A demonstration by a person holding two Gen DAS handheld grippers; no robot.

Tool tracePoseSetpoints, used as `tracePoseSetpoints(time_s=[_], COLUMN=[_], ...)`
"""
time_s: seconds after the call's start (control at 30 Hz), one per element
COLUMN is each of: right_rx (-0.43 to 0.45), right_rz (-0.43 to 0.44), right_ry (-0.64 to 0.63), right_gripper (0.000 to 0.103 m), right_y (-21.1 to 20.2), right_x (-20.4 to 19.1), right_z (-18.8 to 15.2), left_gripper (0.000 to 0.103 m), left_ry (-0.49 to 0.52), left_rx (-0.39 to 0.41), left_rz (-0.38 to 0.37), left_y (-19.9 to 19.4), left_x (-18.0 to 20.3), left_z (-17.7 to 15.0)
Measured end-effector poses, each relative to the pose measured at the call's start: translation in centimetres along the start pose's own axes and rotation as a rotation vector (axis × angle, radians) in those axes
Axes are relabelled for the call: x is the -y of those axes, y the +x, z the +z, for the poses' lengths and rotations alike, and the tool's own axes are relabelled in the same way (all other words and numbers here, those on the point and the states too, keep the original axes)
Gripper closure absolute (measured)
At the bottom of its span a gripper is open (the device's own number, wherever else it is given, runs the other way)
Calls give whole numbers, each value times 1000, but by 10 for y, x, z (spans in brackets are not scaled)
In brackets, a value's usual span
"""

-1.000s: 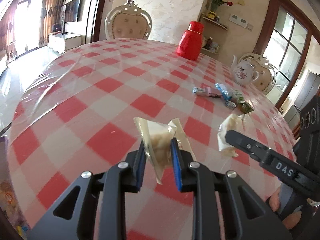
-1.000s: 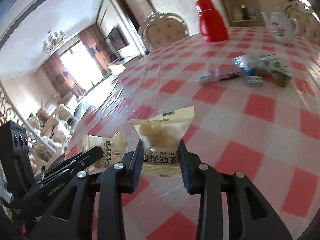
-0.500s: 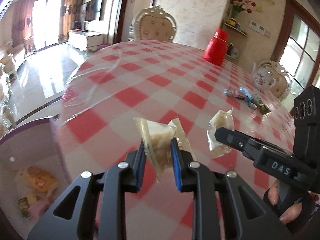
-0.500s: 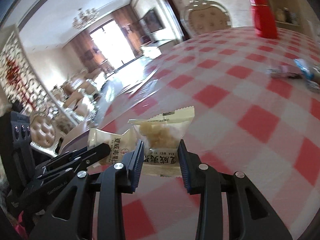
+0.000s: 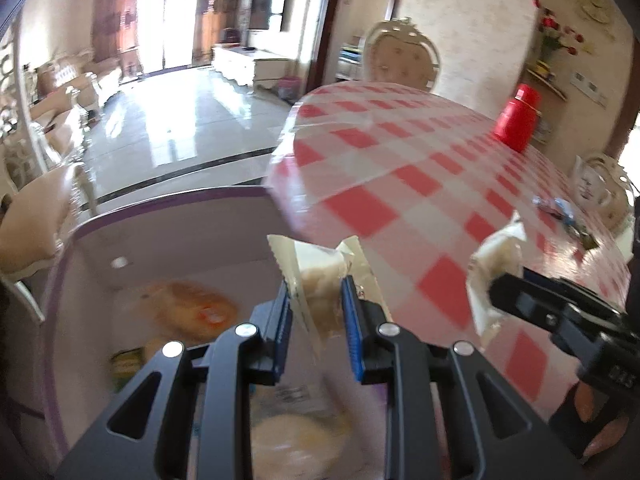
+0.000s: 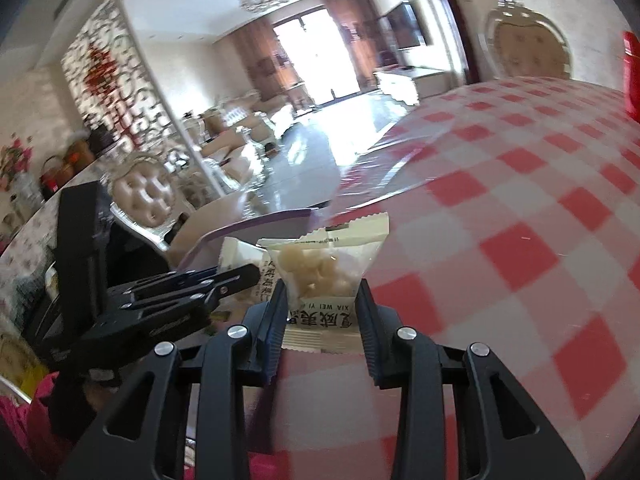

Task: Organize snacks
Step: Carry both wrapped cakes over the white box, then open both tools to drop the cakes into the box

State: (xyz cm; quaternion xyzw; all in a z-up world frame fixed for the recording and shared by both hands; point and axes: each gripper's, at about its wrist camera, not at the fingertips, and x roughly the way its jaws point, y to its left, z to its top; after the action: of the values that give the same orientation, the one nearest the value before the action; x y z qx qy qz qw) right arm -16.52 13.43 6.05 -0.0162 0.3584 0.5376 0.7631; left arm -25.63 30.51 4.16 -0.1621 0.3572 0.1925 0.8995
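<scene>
Below and left of the left gripper point(image 5: 316, 312): purple-rimmed bin point(image 5: 168, 204) beside the table edge, blurred snacks already at its bottom. Left gripper clamped on a pale snack packet point(image 5: 320, 276), pads biting mid-pouch, over the bin's inner corner. Just right of it, right gripper point(image 6: 322, 308) likewise closed on a clear-windowed packet point(image 6: 320, 270) of pale puffed pieces, over the checkered table point(image 6: 520, 208) near its edge. Likely feather-light, crinkly, slick film with crushable contents; best gripped on the flat sealed margin or mid-body with gentle pressure. Far right, beyond both: loose snacks point(image 5: 560, 206) on the cloth.
</scene>
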Motion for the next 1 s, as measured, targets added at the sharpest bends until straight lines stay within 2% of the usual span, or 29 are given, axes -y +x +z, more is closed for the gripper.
tracePoseSetpoints(time_s=[0.33,0.6,0.67,0.7,0.73,0.77,0.8,0.87,0.93,1.0], right_rx=[-81,-144,-165,-172,-176,-177,-175,-161,-143,-126], right_rz=[124,174,181,184,187,185,186,187,181,168], right_ry=[-166,-261,-280,-288,-294,-291,-283,-259,-221,-192], right_gripper=[69,68,66,65,60,56,51,46,44,44], right_y=[24,44,51,54,56,56,57,54,48,39], right_x=[-65,-103,-108,-111,-115,-116,-114,-108,-98,-82], right_z=[-13,-23,-24,-24,-24,-24,-21,-16,-10,-5], left_gripper=[79,78,78,71,49,38,21,19,11,10], left_ry=[-96,-113,-115,-124,-136,-143,-144,-133,-125,-119], left_rx=[1,-2,-10,-14,-19,-21,-14,-3,-5,4], left_rz=[162,236,265,287,307,324,357,401,411,420], left_y=[-17,-22,-20,-19,-18,-18,-18,-21,-20,-20], left_x=[-66,-83,-86,-89,-92,-94,-96,-94,-91,-86], left_z=[-10,-13,-14,-15,-15,-16,-16,-16,-13,-11])
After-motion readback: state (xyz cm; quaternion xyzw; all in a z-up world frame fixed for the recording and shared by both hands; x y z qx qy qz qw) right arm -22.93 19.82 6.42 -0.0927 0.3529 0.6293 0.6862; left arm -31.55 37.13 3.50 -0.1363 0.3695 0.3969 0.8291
